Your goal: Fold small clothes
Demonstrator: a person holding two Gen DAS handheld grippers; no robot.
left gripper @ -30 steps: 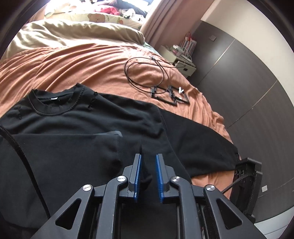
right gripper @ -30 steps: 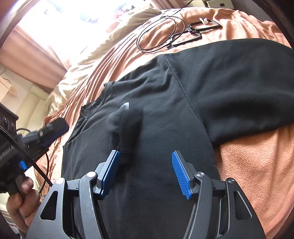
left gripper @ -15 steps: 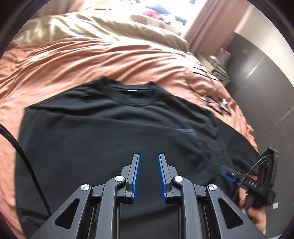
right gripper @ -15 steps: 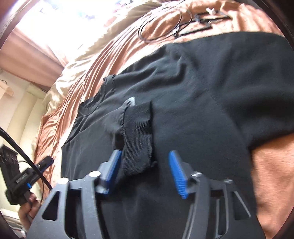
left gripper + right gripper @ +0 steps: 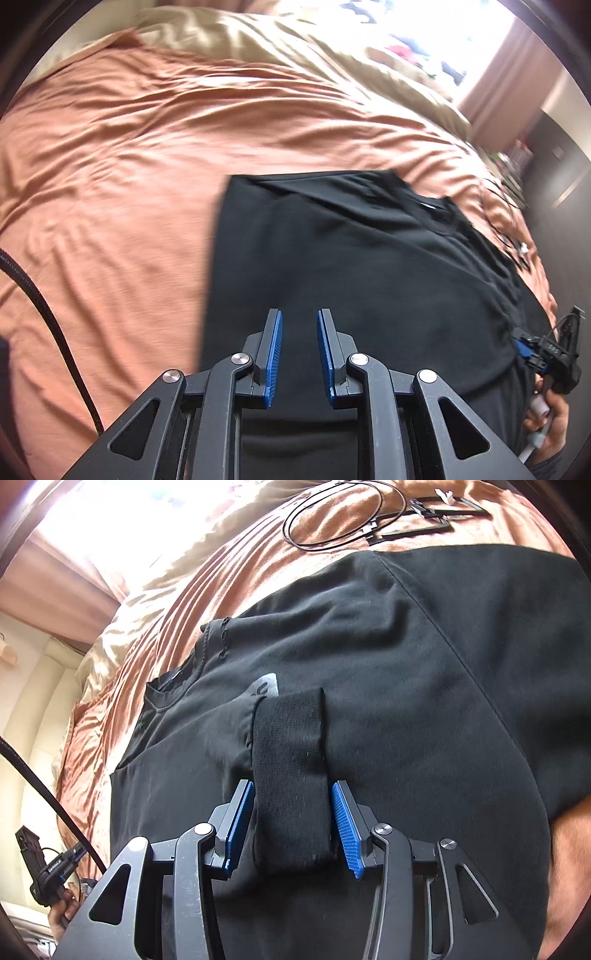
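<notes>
Now the right gripper (image 5: 293,825) has the ribbed sleeve cuff (image 5: 291,775) of the black sweatshirt (image 5: 424,686) between its pads, apparently clamped; the sweatshirt lies flat on the orange bedspread (image 5: 110,184). The left gripper (image 5: 299,354) hovers nearly closed, empty. We're mid sleeve-fold, I'd say; next, lay that cuff flat. No containers in sight.

Sweatshirt (image 5: 369,646): plain black; ribbed black cuff (image 5: 291,775); small grey print (image 5: 266,685) beside cuff. White label at neckline (image 5: 430,207).
Bed cover (image 5: 110,184): plain orange-brown, no pattern. Far edge of bed: beige quilt (image 5: 258,40).
Left gripper (image 5: 299,354): black frame, blue ridged pads, silver pins. Right gripper (image 5: 291,830): same colours.
Coiled cable (image 5: 343,520): black. Curtain (image 5: 55,579): dusty pink.
</notes>
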